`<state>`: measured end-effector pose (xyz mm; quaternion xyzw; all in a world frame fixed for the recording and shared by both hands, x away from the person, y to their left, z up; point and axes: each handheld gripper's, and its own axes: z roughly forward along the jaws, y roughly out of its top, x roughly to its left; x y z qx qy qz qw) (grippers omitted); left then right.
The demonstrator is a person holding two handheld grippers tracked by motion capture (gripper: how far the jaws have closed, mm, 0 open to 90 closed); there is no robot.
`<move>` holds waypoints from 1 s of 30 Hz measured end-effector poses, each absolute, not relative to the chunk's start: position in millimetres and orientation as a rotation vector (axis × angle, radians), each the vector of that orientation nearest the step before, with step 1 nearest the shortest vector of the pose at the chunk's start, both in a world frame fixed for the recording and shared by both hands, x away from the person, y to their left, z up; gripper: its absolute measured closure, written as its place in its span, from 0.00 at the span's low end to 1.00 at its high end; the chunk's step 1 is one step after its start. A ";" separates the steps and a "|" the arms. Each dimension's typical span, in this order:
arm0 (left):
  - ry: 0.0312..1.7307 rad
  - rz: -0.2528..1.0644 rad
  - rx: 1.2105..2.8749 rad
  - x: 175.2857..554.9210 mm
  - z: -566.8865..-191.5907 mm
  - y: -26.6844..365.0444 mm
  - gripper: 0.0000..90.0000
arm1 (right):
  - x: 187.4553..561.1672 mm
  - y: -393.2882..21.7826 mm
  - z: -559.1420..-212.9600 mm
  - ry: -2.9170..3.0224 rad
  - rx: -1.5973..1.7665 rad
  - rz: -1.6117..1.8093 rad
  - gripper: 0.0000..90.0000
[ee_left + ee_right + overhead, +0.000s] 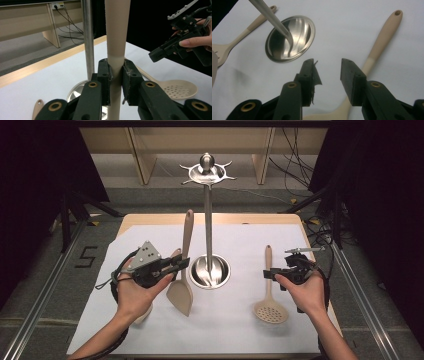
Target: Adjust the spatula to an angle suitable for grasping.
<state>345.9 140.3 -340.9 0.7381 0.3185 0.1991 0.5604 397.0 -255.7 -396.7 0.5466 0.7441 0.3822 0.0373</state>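
A beige spatula (186, 245) is lifted off the white table cover, handle up and blade (181, 295) down. My left gripper (183, 262) is shut on its handle; in the left gripper view the pads (128, 72) press on both sides of the handle (117, 30). Just right of it stands a steel utensil stand (208, 215) with a round base (210, 271) and hooks on top. A beige skimmer spoon (270, 305) lies flat on the right. My right gripper (267, 274) hovers over its handle (382, 37), open with nothing between the jaws (328, 68).
Another beige utensil (242, 32) lies on the cover left of the stand's base (290, 38), partly under the left hand. The stand's pole (88, 37) rises close beside the held handle. Metal rails flank the table, with cables on the floor beyond.
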 end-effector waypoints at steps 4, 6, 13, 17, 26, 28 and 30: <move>0.746 0.470 1.739 345.7 -339.0 141.8 0.86 | 397.5 -256.3 -396.9 2.288 1.666 1.170 0.71; 0.737 0.478 1.735 345.6 -337.4 142.5 0.86 | 397.8 -256.8 -397.1 2.296 1.654 1.176 0.71; 0.724 0.481 1.725 345.5 -331.2 145.9 0.86 | 397.8 -257.2 -396.6 2.287 1.652 1.175 0.71; 0.714 0.486 1.721 345.6 -328.2 147.9 0.86 | 396.5 -255.3 -395.7 2.280 1.689 1.172 0.71; 0.698 0.482 1.726 347.7 -324.0 150.1 0.86 | 397.8 -253.2 -397.6 2.245 1.648 1.181 0.71; 0.694 0.486 1.729 348.1 -323.5 150.5 0.86 | 396.1 -251.2 -395.8 2.242 1.695 1.183 0.71; 0.690 0.488 1.732 348.5 -322.2 150.7 0.86 | 397.3 -253.8 -395.6 2.254 1.657 1.173 0.71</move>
